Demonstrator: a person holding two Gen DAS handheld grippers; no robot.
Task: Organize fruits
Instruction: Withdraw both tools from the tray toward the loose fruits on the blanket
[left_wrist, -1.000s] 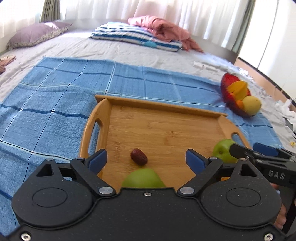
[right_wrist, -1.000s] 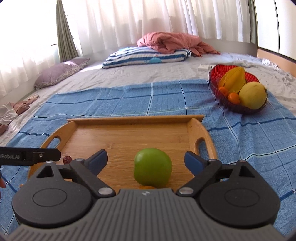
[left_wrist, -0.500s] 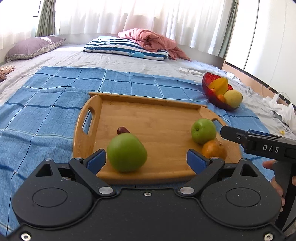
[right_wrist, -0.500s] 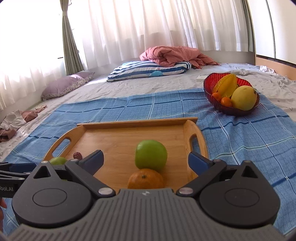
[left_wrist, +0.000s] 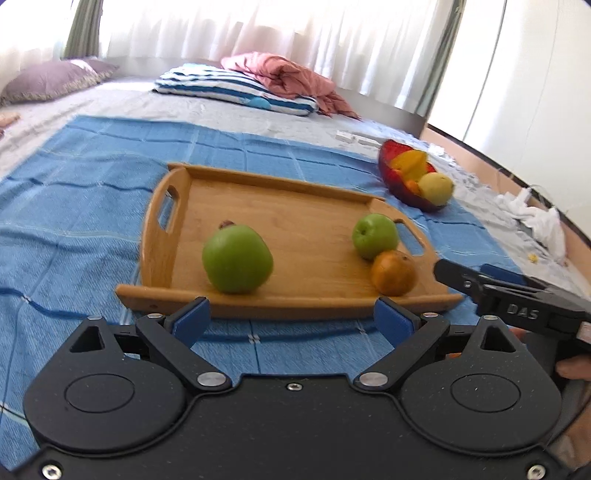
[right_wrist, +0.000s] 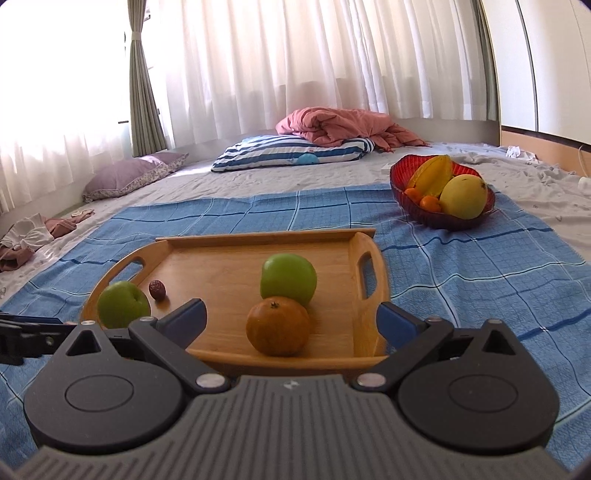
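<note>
A wooden tray (left_wrist: 306, 299) (right_wrist: 221, 254) lies on a blue checked cloth. On it sit a green pear-like fruit (left_wrist: 237, 259) (right_wrist: 123, 305), a green apple (left_wrist: 375, 236) (right_wrist: 289, 278), an orange (left_wrist: 393, 273) (right_wrist: 277, 326) and a small dark red date (right_wrist: 157, 289), mostly hidden behind the green fruit in the left wrist view. My left gripper (left_wrist: 291, 321) is open and empty, just short of the tray's near rim. My right gripper (right_wrist: 291, 320) is open and empty in front of the orange; it also shows in the left wrist view (left_wrist: 517, 299).
A red bowl (left_wrist: 402, 188) (right_wrist: 443, 218) holding a starfruit, a yellow fruit and small oranges stands on the cloth beyond the tray to the right. Pillows and a pink blanket (right_wrist: 343, 127) lie at the far end of the bed. White cloth (left_wrist: 535, 218) lies at the right.
Both grippers have pulled back from the tray and risen. The fruits that were between the fingers now sit free on the tray, farther ahead.
</note>
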